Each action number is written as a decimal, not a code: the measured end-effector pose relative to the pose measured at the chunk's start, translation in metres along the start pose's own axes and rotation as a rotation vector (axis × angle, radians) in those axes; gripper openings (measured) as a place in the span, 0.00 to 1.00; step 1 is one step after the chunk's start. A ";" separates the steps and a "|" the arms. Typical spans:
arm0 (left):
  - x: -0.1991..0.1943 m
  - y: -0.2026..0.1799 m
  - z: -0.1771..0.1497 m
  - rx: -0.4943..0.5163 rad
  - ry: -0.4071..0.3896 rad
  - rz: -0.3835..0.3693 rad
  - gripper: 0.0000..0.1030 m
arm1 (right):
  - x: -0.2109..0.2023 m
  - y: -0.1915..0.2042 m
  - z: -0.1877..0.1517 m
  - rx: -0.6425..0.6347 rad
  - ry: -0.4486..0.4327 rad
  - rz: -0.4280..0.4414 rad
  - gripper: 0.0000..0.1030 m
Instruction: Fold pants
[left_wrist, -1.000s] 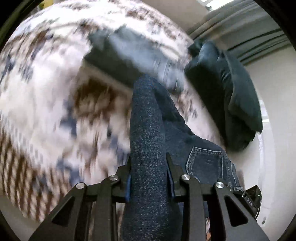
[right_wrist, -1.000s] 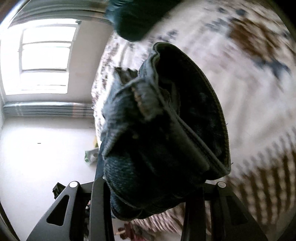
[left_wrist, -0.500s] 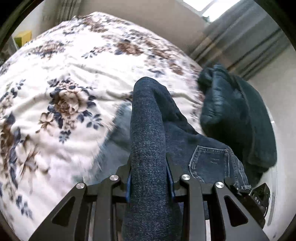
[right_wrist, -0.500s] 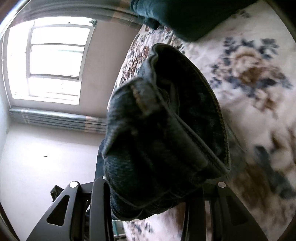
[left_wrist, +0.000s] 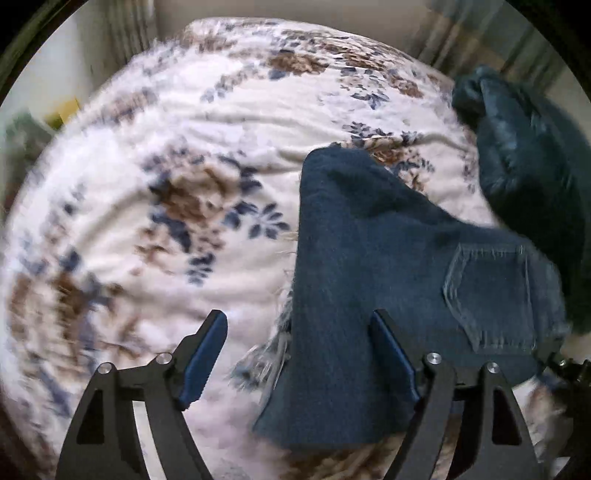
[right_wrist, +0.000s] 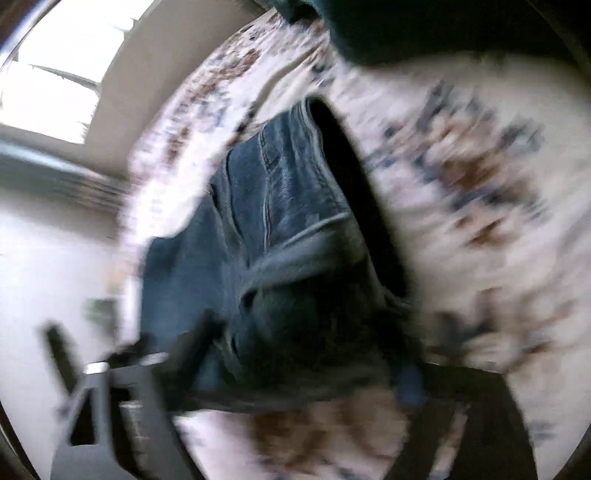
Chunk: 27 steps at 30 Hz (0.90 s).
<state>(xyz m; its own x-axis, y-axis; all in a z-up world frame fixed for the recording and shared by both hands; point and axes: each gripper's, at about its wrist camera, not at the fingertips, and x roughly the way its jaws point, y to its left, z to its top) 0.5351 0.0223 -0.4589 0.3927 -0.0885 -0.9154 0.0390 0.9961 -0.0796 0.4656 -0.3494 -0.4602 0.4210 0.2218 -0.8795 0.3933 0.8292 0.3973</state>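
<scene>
The bed (left_wrist: 207, 122), under its flowered cover, carries one pair of pants (left_wrist: 369, 258), lying right of centre in the left wrist view, and one dark bundle (left_wrist: 532, 155) at upper right. Both the left gripper (left_wrist: 299, 354) and the right gripper (right_wrist: 295, 354) have jaws opening wide, denim lying loose between them. I judge the release goes best lifting straight off, so no pad drags the fold.

- The view is heavily blurred.
- The pants (right_wrist: 280, 236), dark blue denim with stitched seams, lie bunched on the bed (right_wrist: 480, 155), whose cover is white with brown and blue flowers.
- The right claw (right_wrist: 295, 354) is opening: its jaws stand wide, with the near end of the denim between them; the blur hides whether the pads touch it.
- A dark green bundle (right_wrist: 424, 26) lies at the far end of the bed.
- A bright window (right_wrist: 55, 74) shows at upper left.
</scene>
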 end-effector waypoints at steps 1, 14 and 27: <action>-0.005 -0.005 0.000 0.021 -0.009 0.031 0.83 | -0.005 0.005 -0.001 -0.041 -0.012 -0.074 0.96; -0.090 -0.050 -0.022 0.107 -0.037 0.165 0.96 | -0.110 0.059 -0.024 -0.246 -0.125 -0.393 0.96; -0.254 -0.079 -0.091 0.101 -0.161 0.133 0.96 | -0.293 0.093 -0.103 -0.381 -0.216 -0.333 0.96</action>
<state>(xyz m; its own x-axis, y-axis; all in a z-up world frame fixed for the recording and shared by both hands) 0.3488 -0.0332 -0.2557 0.5422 0.0360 -0.8395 0.0658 0.9942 0.0852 0.2947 -0.2846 -0.1927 0.4984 -0.1614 -0.8518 0.2274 0.9725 -0.0513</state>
